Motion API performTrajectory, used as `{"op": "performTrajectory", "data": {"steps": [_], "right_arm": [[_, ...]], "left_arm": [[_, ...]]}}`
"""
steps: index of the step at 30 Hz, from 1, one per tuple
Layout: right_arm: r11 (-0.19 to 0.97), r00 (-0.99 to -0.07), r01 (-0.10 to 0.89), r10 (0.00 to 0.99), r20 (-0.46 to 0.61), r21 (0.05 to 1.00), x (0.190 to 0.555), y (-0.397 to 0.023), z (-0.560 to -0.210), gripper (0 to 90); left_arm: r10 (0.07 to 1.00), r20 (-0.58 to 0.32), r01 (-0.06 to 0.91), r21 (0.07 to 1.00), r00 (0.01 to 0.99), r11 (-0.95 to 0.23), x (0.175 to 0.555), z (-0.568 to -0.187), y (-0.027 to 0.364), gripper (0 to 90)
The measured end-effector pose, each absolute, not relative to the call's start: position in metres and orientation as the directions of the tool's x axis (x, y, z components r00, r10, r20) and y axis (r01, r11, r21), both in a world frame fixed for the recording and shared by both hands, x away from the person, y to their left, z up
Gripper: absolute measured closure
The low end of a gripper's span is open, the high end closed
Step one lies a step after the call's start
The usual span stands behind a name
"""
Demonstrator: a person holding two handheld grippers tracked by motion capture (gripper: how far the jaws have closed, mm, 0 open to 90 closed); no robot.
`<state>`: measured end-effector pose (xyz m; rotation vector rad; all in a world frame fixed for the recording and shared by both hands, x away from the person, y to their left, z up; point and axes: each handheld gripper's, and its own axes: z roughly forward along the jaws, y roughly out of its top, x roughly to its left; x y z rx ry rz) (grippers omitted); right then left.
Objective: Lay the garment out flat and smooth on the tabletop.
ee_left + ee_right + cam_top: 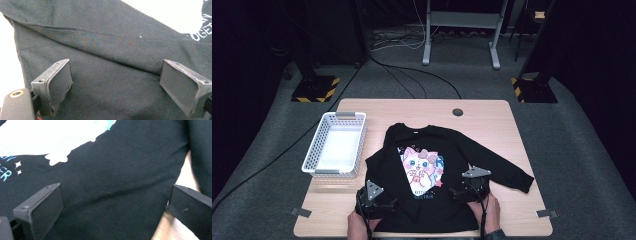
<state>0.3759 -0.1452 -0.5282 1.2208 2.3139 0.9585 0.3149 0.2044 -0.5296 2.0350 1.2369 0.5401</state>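
Observation:
A black long-sleeved shirt (427, 165) with a pink cat print lies flat on the wooden table (492, 120), neck away from me. Its left sleeve is folded in over the body, and its right sleeve (507, 172) stretches out to the right. My left gripper (384, 202) stands open over the lower left of the shirt (110, 85), its jaws wide apart on either side of a diagonal fold (100, 42). My right gripper (460, 191) is open over the lower right of the shirt (112, 177), with one jaw near the shirt's side edge. Neither holds any cloth.
A white slatted basket (310, 155) stands empty at the table's left, close to the shirt's left shoulder. A round cable hole (457, 112) sits at the back of the table. Tape marks (546, 214) lie near the front corners. Bare wood (170, 230) shows right of the shirt.

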Motion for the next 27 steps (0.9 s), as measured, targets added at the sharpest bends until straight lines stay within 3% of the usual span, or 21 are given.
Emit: {"op": "performTrajectory", "data": {"steps": [27], "right_arm": [[0.342,-0.491,0.618,0.871,0.007,0.708,0.386,-0.208,-0.528,0.0]], "left_arm": [[0.88,0.002,0.595,0.736,0.475,-0.323,0.32,-0.529,0.155,10.7]]}}
